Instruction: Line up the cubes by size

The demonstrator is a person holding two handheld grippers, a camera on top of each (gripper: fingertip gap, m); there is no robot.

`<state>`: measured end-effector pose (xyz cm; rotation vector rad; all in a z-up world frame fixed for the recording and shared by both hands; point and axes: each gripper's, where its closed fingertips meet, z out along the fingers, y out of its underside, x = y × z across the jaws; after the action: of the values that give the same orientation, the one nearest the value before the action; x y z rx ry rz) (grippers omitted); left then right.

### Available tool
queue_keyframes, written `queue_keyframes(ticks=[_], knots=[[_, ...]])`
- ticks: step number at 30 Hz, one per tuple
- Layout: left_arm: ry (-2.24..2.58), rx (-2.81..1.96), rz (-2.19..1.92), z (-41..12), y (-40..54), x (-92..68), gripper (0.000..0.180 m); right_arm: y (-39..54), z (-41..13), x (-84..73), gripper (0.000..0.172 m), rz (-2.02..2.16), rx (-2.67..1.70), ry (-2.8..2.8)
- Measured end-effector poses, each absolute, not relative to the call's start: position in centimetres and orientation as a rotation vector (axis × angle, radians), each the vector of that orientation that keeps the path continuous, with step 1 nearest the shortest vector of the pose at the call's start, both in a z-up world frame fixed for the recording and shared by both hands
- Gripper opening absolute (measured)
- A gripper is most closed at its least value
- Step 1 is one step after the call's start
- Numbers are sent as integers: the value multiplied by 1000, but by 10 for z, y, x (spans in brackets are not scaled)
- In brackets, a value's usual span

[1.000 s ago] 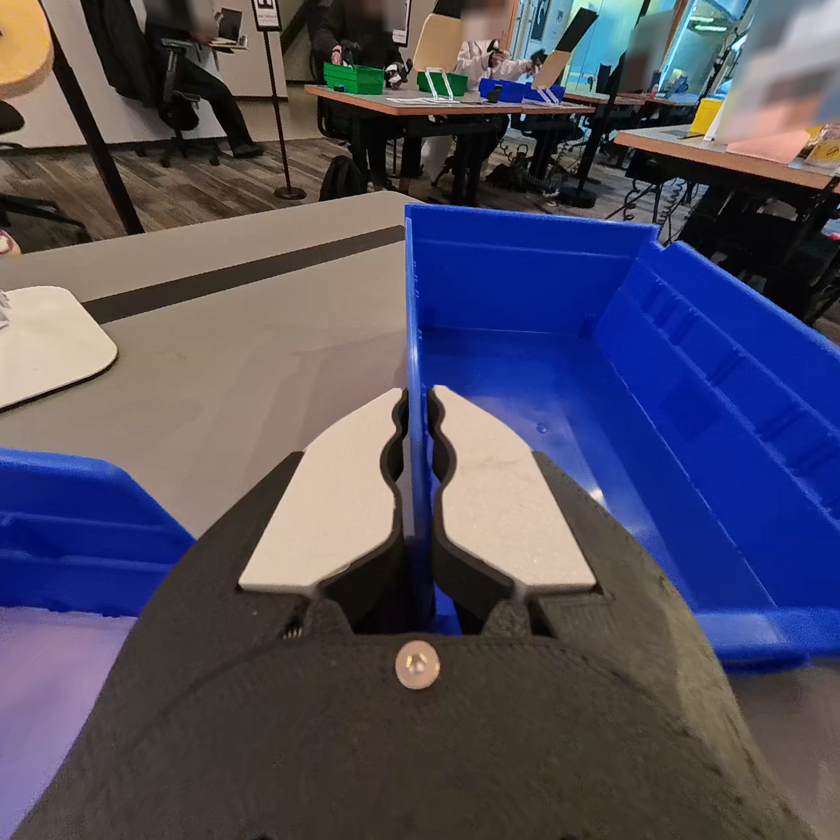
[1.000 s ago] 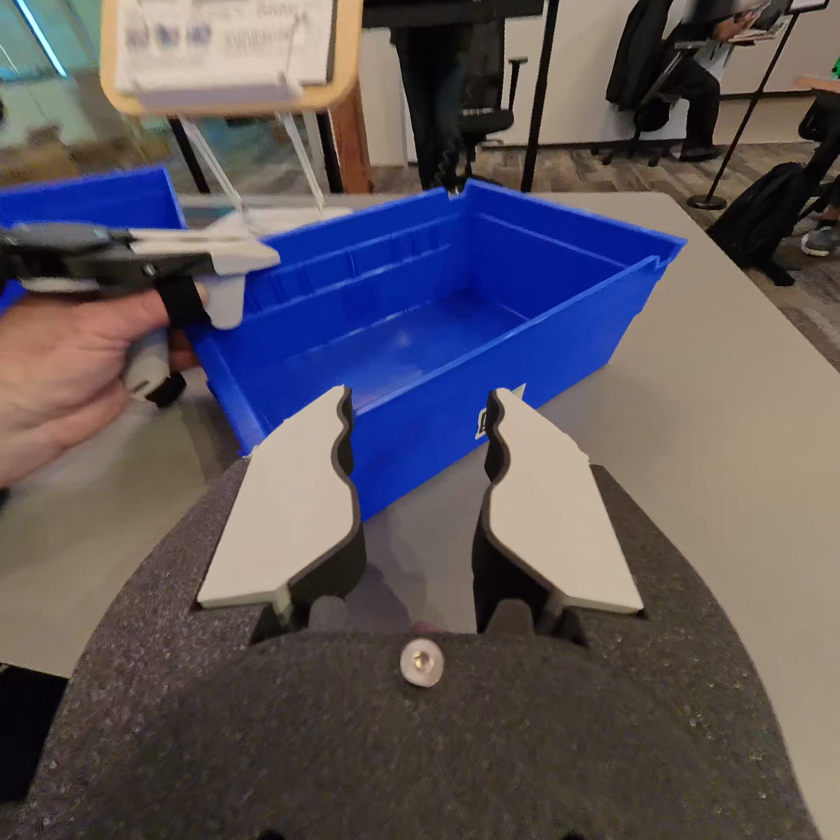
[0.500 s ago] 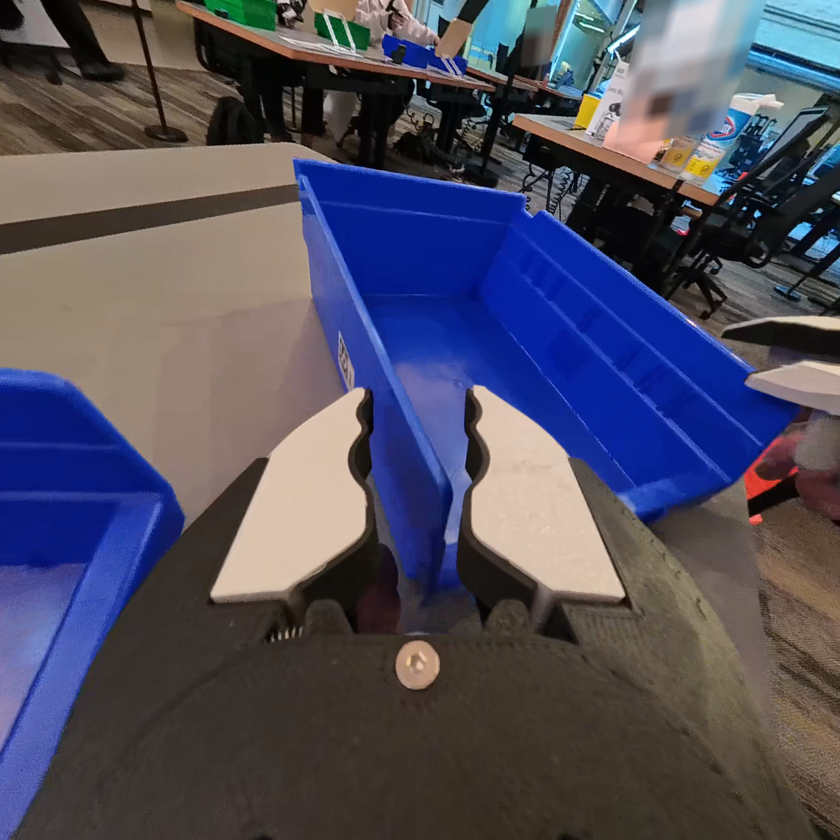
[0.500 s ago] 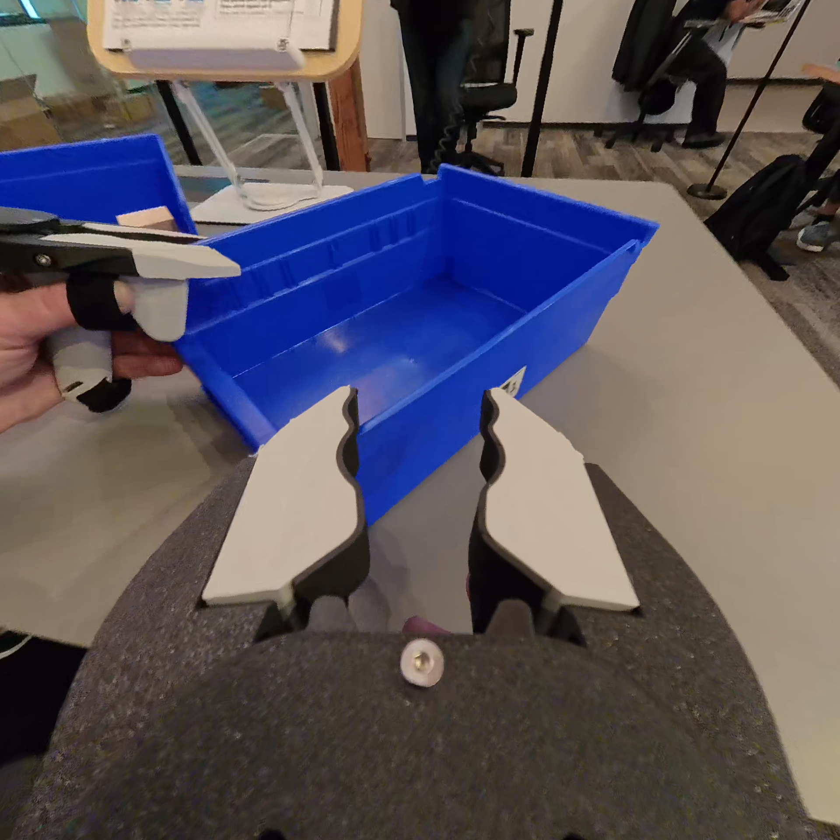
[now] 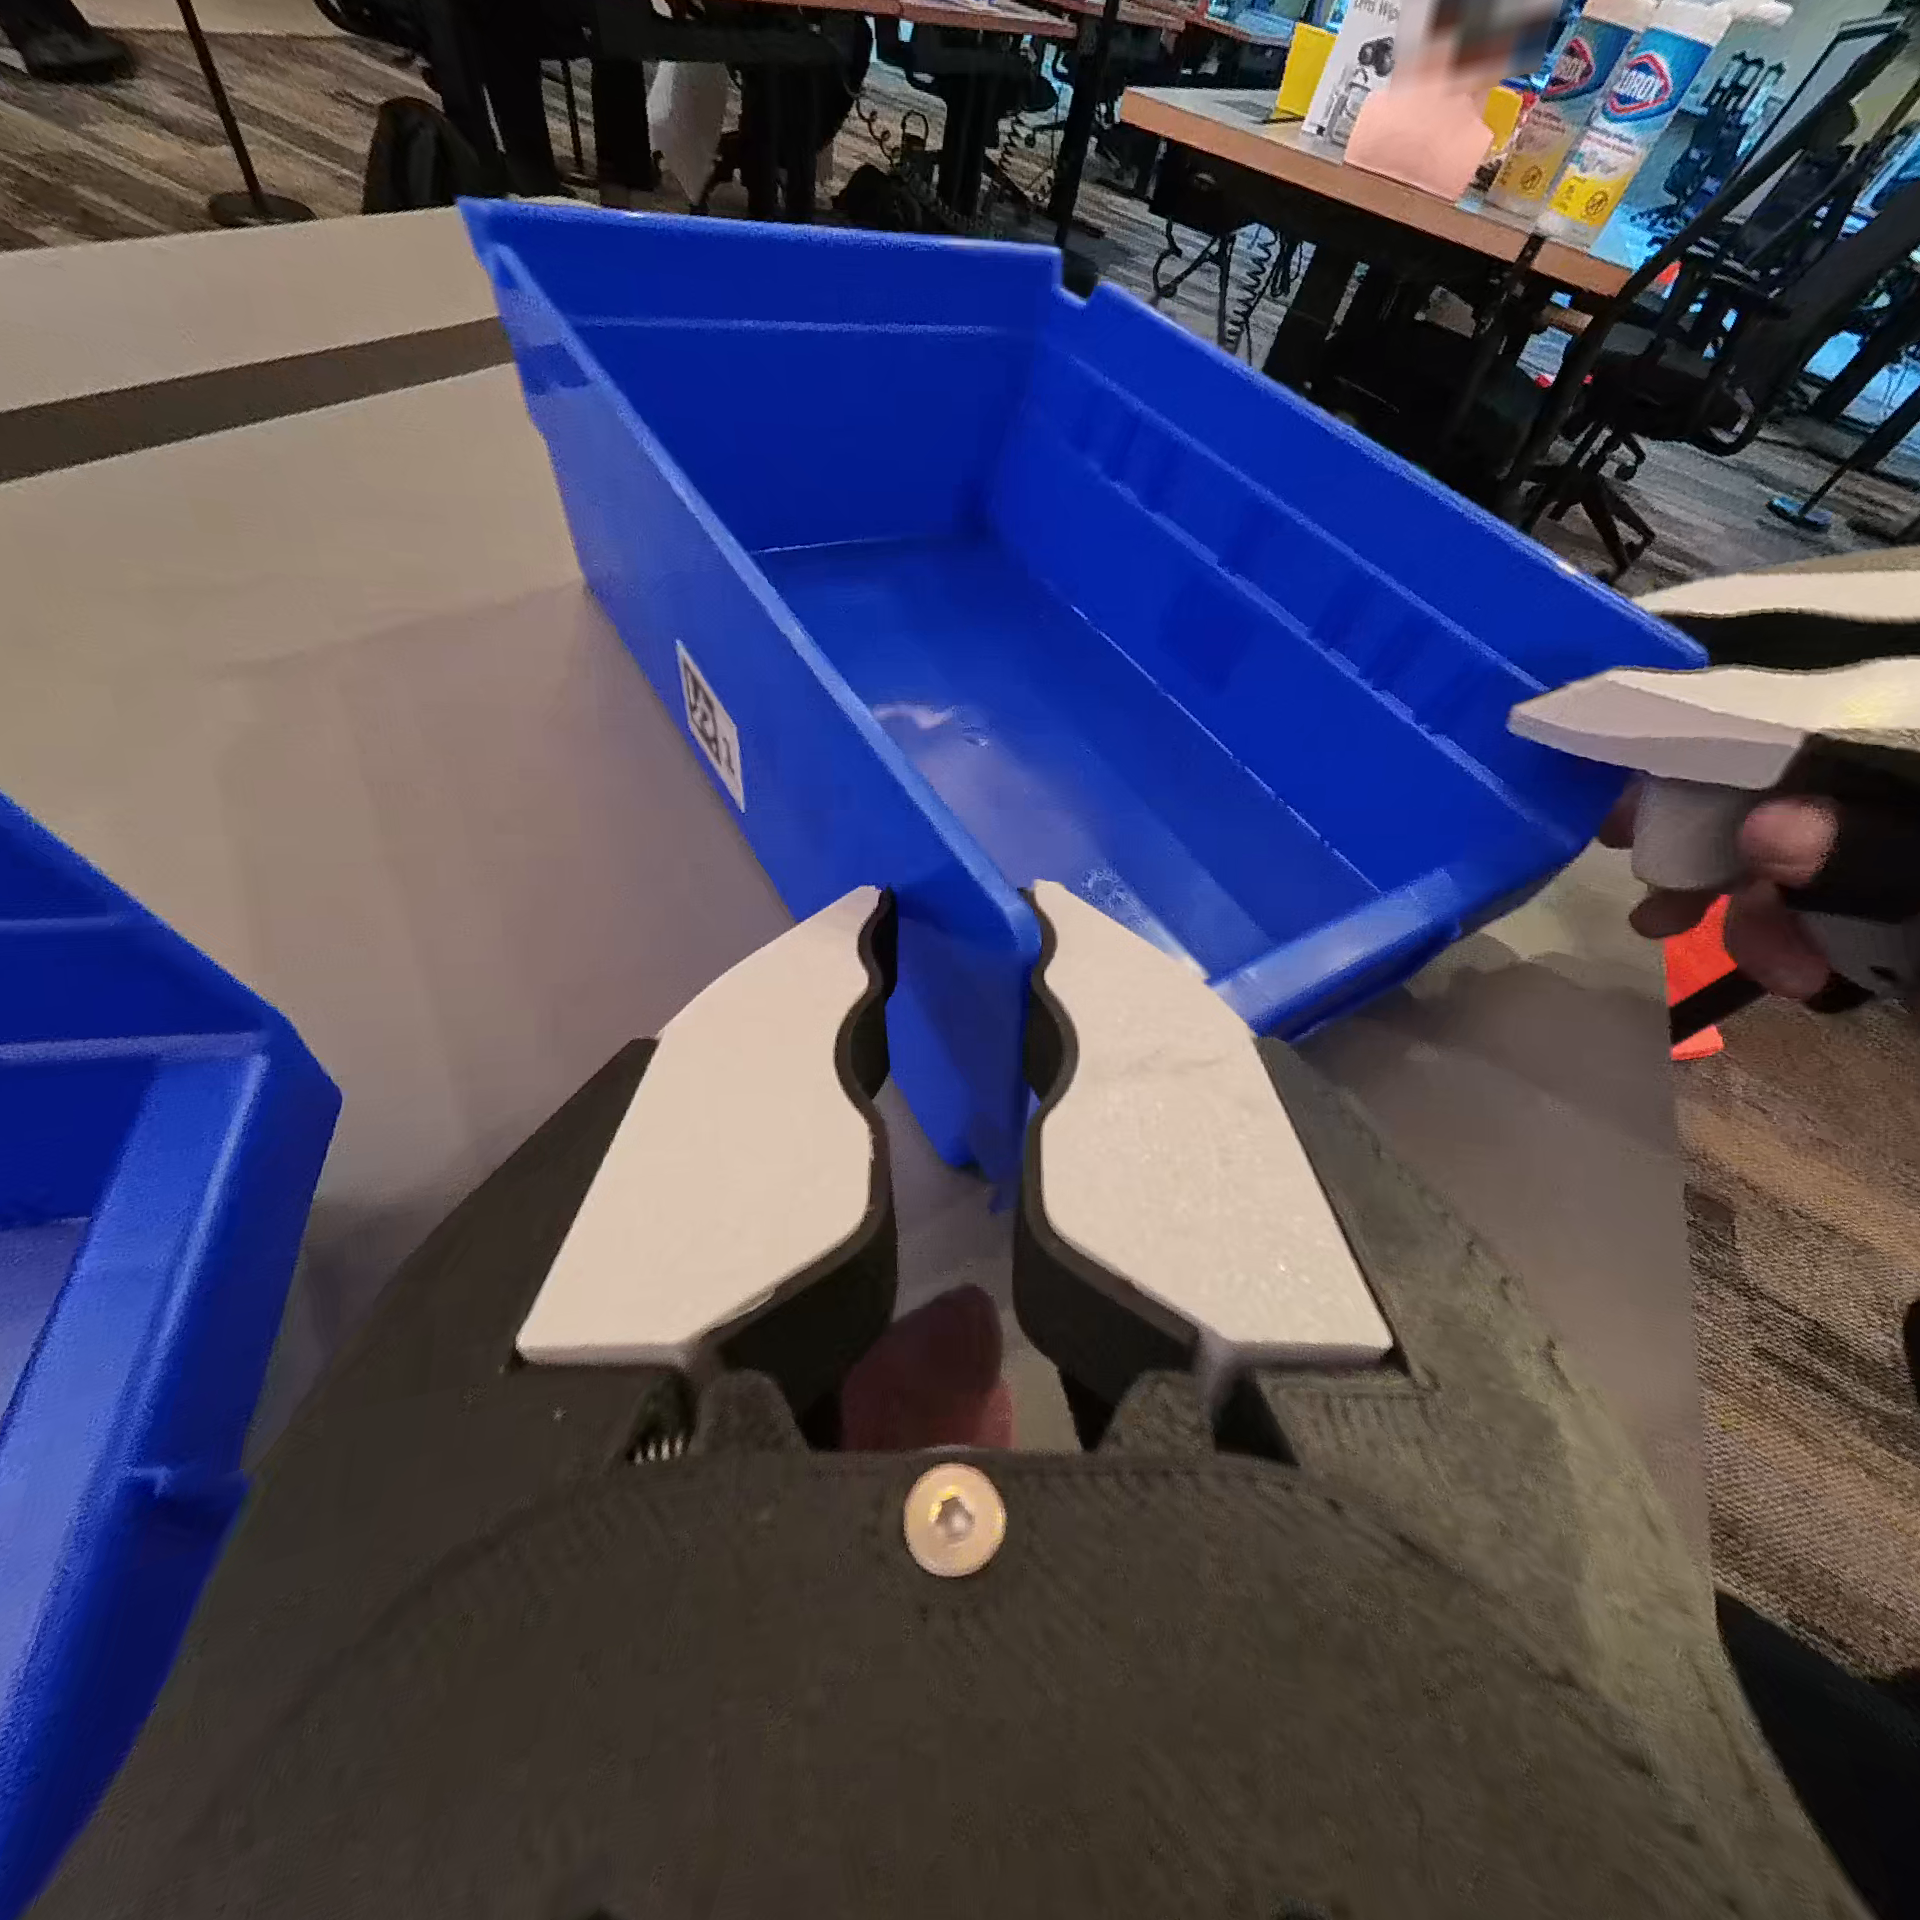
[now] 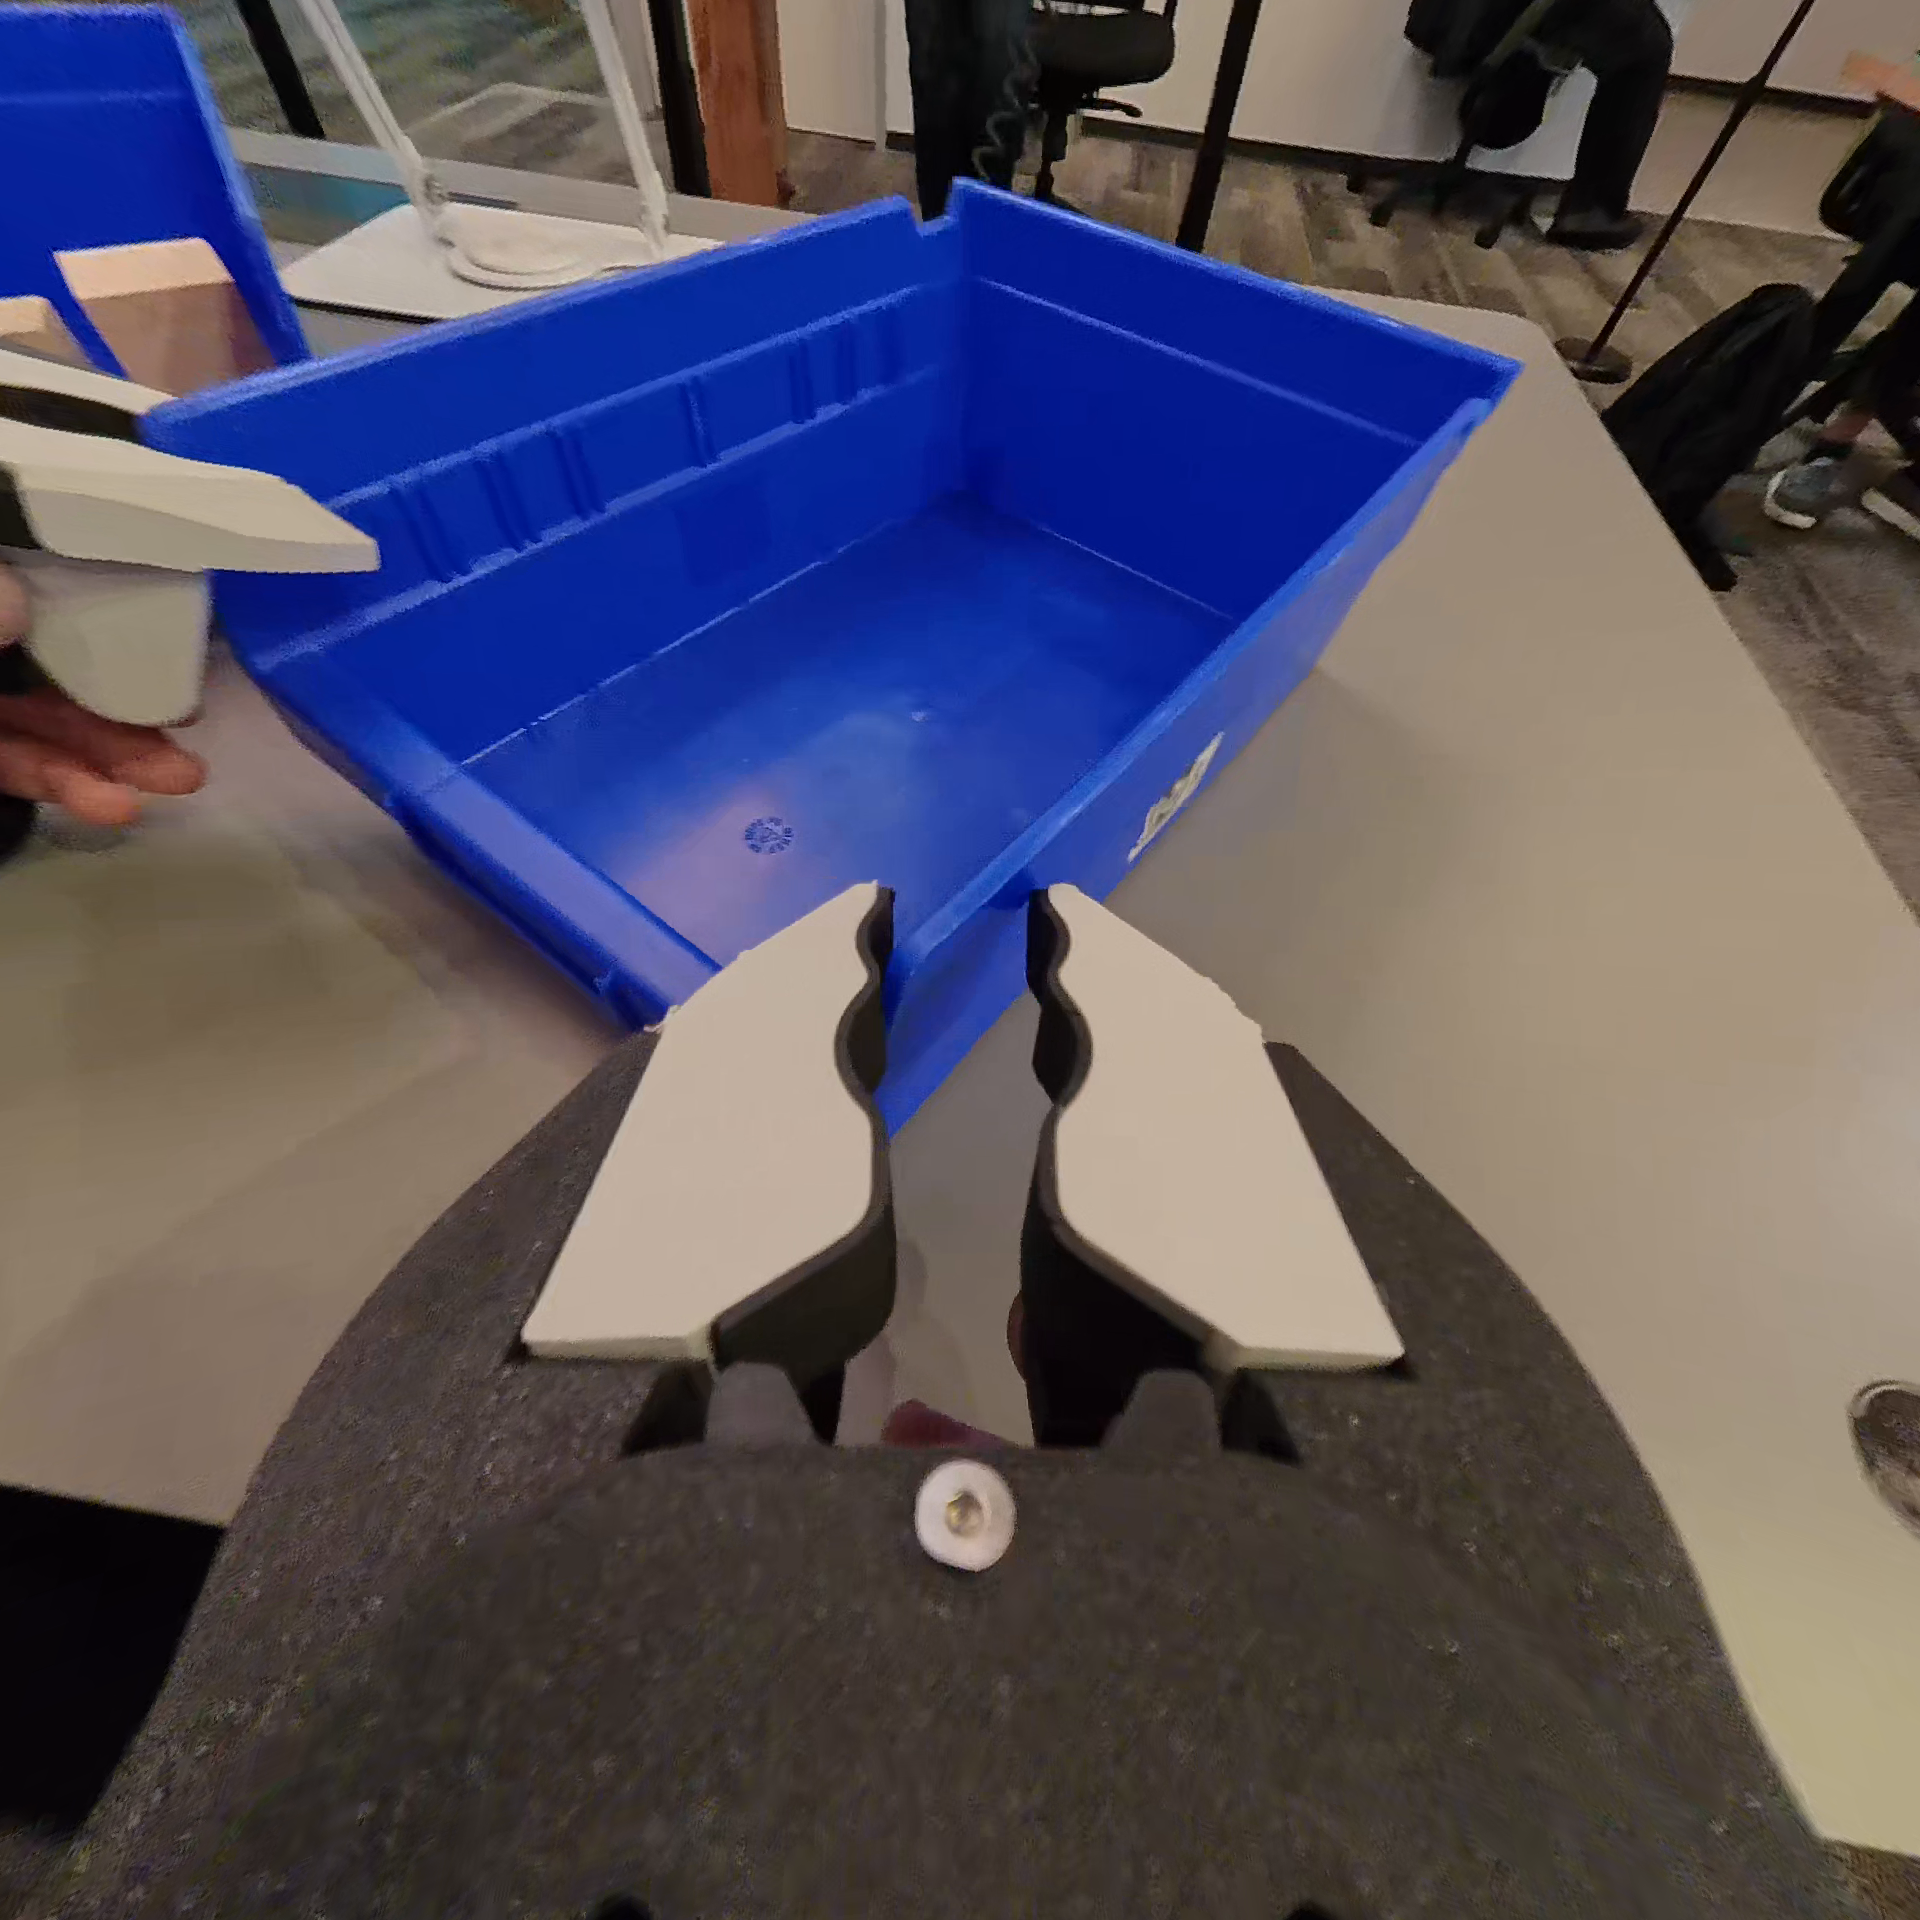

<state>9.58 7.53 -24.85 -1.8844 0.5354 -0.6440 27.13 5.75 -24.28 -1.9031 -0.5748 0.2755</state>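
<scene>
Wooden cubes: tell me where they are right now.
In the right wrist view, the pale wooden cubes sit at the far upper left, in a second blue plastic bin behind the empty blue bin, just above the left hand-held gripper.

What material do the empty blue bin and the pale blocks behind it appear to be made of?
The blue bin looks like moulded plastic with a smooth, slightly glossy finish: light reflects off its floor and ribs are formed into one wall. The pale blocks, standing in a second blue bin, look like unpainted wood, matte and light tan, though no grain can be made out.
</scene>
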Motion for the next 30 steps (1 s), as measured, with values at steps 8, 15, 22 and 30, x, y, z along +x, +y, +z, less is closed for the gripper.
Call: queue_keyframes(ticks=[8, 15, 22, 30], knots=[[484, -1893, -682, -248, 108, 116, 27, 124, -243, 295, 13, 175, -1922, -613], [380, -1880, -724, -247, 155, 143, 32, 203, -243, 319, 6, 100, -1924, -618], [244, -1867, -759, -244, 205, 155, 35, 276, -244, 324, 4, 121, -1936, -610], [182, -1861, -732, -245, 257, 151, 35, 332, -244, 320, 4, 105, -1940, -600]])
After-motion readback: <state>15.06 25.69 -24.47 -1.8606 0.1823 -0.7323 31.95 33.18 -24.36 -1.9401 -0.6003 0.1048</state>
